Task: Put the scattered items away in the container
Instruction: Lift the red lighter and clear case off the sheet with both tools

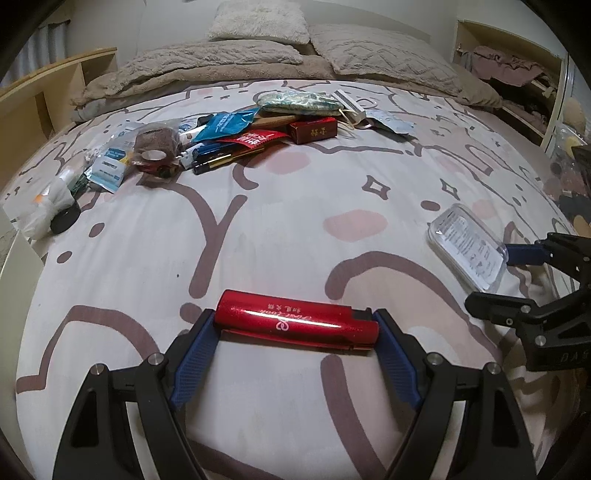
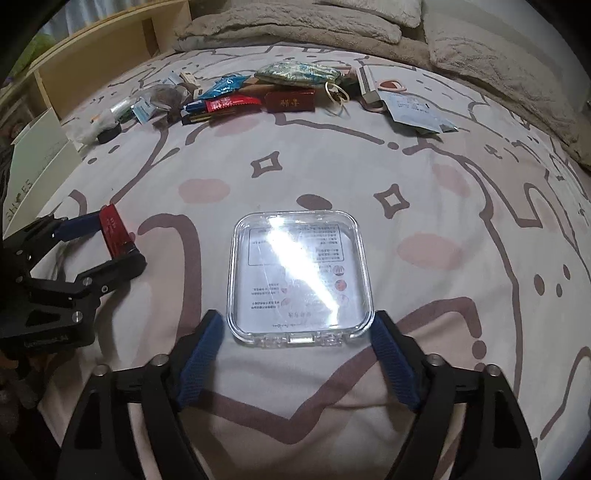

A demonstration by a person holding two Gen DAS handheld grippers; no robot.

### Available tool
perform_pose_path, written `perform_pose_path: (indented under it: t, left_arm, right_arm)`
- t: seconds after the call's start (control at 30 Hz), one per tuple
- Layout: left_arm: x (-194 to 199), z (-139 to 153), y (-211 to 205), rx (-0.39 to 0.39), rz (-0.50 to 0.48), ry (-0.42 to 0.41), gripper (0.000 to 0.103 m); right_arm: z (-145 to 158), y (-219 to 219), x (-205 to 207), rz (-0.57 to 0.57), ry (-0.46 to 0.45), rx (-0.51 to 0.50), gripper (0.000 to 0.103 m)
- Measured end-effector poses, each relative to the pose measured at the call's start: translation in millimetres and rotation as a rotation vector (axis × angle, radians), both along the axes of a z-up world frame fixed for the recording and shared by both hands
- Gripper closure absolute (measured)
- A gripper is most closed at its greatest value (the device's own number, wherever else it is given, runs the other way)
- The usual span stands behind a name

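On the patterned bedsheet [image 2: 424,177], I keep my left gripper [image 1: 295,325] pinching the red lighter [image 1: 295,321] end to end, ready to carry, while my right gripper [image 2: 297,332] stands spread around the clear container [image 2: 299,269], apparently let go.

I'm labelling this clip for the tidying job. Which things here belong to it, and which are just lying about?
Part of the job:
- red lighter, held in left tongs
- clear plastic case, between open right tongs
- pile of scattered packets
- red box

Just lying about:
- pillows
- blanket
- wooden shelf
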State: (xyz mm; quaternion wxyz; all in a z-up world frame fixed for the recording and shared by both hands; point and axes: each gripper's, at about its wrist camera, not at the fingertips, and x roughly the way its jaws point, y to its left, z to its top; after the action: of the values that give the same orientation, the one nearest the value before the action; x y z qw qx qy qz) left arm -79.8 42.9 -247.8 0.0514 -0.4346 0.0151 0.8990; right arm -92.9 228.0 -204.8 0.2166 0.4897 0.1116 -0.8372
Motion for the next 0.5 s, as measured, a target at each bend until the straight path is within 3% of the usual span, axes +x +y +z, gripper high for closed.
perform_pose_path:
  t: [0.17, 0.5]
  left_arm:
    - [0.4, -0.9, 0.3, 0.000, -0.001, -0.002, 0.020]
    - [-0.2, -2.8, 1.1, -0.006, 0.001, -0.005, 0.019]
  right_arm:
    - [-3.4, -0.7, -7.8, -0.015, 0.007, 0.007, 0.001]
    - [-8.2, -4.8, -30.5, -0.077, -0.011, -0.024, 0.000]
